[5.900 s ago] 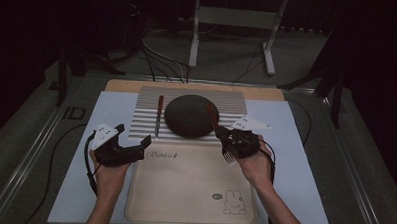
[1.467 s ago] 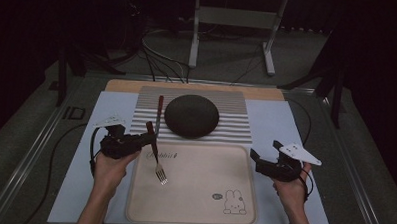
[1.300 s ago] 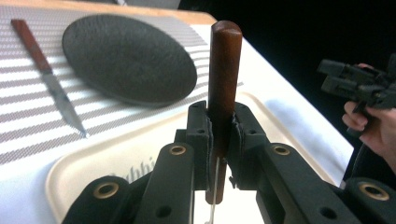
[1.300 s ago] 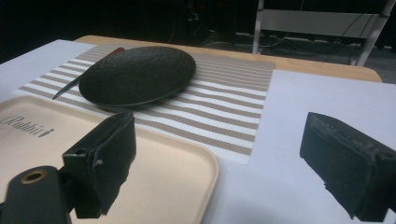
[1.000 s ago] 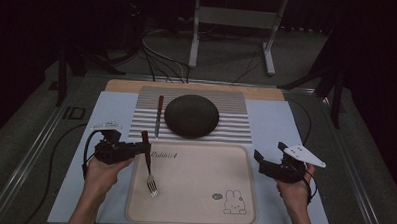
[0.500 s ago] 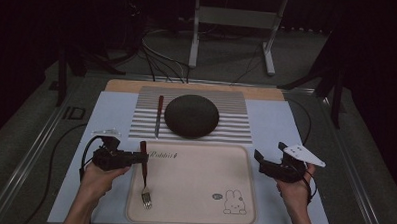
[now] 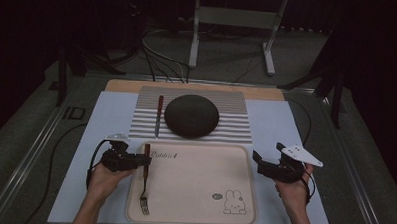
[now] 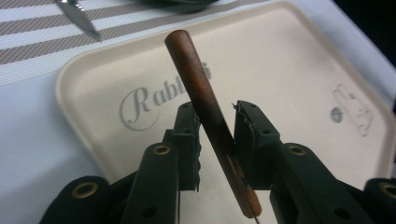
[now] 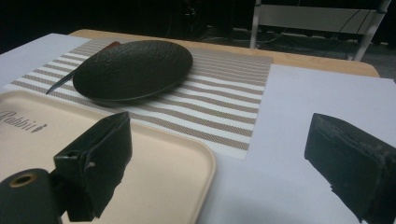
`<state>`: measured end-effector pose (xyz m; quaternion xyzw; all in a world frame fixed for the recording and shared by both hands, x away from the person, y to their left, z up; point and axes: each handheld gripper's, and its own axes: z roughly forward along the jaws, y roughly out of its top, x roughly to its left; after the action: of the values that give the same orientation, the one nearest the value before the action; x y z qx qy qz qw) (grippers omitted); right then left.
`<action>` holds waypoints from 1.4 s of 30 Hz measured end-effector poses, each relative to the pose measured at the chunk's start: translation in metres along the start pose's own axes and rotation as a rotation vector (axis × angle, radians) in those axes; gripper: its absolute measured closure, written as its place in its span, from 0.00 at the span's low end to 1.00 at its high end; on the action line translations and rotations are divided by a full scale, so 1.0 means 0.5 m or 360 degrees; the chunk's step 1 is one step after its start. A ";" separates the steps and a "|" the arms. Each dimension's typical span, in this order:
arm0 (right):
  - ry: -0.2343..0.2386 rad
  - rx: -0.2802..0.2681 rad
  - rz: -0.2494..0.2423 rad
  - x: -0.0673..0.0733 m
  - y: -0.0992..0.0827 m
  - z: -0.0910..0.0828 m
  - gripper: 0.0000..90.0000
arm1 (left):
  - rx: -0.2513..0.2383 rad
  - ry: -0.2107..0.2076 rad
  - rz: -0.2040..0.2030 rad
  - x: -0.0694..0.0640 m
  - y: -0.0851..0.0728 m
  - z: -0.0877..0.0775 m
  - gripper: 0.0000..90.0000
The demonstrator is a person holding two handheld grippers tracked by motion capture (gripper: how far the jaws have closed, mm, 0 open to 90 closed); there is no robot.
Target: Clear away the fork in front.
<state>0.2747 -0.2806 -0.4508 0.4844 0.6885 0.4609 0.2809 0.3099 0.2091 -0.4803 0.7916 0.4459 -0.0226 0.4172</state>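
here beige tray (image 7: 198,192) holds fork (image 7: 144,190); left gripper (image 8: 215,140) grasping its handle; right gripper (image 9: 219,186) released.

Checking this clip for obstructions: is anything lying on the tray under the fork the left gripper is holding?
Nothing visible does. The left gripper holds the fork by its wooden handle over the tray, whose surface beneath is bare apart from printed lettering and a rabbit.
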 end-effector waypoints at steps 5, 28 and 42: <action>-0.0002 -0.0002 0.0004 -0.002 0.000 -0.002 0.09 | 0.0024 0.0052 -0.0017 0.008 -0.008 0.003 0.77; 0.0009 -0.0025 0.0016 -0.003 -0.013 -0.021 0.09 | -0.0545 0.0454 -0.0023 0.005 -0.010 -0.077 0.08; 0.0017 -0.0053 0.0006 -0.003 -0.032 -0.044 0.09 | -0.0908 0.0547 0.0097 -0.015 -0.017 -0.153 0.00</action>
<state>0.2505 -0.2917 -0.4563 0.4785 0.6813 0.4754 0.2845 0.2736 0.2582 -0.4327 0.6480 0.4742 0.2497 0.5412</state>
